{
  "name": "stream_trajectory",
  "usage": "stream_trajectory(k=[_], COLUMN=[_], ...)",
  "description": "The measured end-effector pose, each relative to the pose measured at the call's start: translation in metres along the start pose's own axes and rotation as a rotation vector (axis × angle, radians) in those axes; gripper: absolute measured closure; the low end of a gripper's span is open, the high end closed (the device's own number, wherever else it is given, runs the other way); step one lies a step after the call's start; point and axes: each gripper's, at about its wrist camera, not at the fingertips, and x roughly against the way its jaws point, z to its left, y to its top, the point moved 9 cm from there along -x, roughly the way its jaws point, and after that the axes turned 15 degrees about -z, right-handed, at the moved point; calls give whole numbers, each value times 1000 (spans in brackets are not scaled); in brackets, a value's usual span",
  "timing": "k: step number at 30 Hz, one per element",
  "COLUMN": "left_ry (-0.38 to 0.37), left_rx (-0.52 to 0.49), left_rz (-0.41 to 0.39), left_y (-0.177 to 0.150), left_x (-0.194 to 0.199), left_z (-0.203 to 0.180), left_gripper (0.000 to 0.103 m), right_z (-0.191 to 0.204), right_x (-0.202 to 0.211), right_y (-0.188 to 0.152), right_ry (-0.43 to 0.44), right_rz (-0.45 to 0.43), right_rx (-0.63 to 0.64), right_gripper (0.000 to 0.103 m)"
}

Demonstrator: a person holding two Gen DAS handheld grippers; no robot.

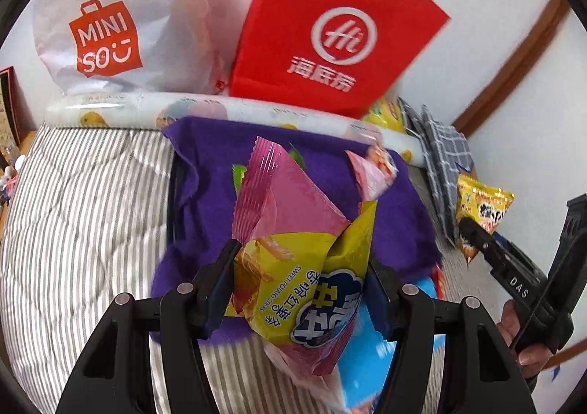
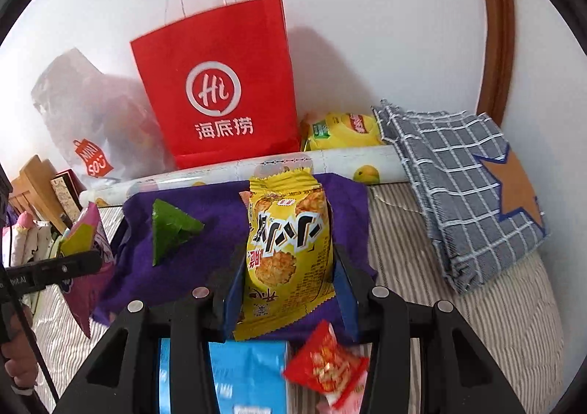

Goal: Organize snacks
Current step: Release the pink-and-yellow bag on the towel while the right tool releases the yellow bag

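My left gripper (image 1: 299,267) is shut on a pink and yellow bag of sweet potato sticks (image 1: 290,215), held upright over a purple cloth (image 1: 205,160). My right gripper (image 2: 290,260) is shut on a yellow rice cracker packet (image 2: 290,230) above the same purple cloth (image 2: 139,267). A green triangular packet (image 2: 172,230) lies on the cloth. A small red packet (image 2: 326,366) and a blue bag (image 2: 249,373) lie nearer, below the right gripper. In the left wrist view the cracker packet (image 1: 484,204) shows at the far right, against one right finger (image 1: 480,238).
A red paper bag (image 2: 220,91) and a translucent Miniso bag (image 1: 106,36) stand against the white wall. A rolled printed mat (image 2: 256,168) lies before them. A yellow chips bag (image 2: 345,129) and a folded checked cloth (image 2: 458,175) sit at right. Everything rests on striped bedding (image 1: 80,212).
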Motion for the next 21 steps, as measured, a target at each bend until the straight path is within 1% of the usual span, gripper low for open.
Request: stream_trajectory(k=[4,7,9,13,19,21], left_ry=[45,53,55,81,80,78], left_rx=[-9,-1,4,-18,-8,-11], left_rz=[-15,-17,-11,-2,22,32], left_y=[11,14,13,8,-1,-5], left_x=[-16,-26,-34,-45,-56,-60], left_z=[13,20,23,28,29,28], left_gripper=[41,41,41,41,41,41], right_z=[-3,-6,-8,-12,-16,-17], right_x=[-24,-39,-46,-56,-66,-67], right_y=[-6,-12,-16,-22,-35,-38], right_ry=[-1,-2,-4,-9,-24,-31], right_rz=[40,72,88,118,169,174], right_rx=[-3,-5,-6,-8,3,8], right_gripper=[61,61,61,61,60,60])
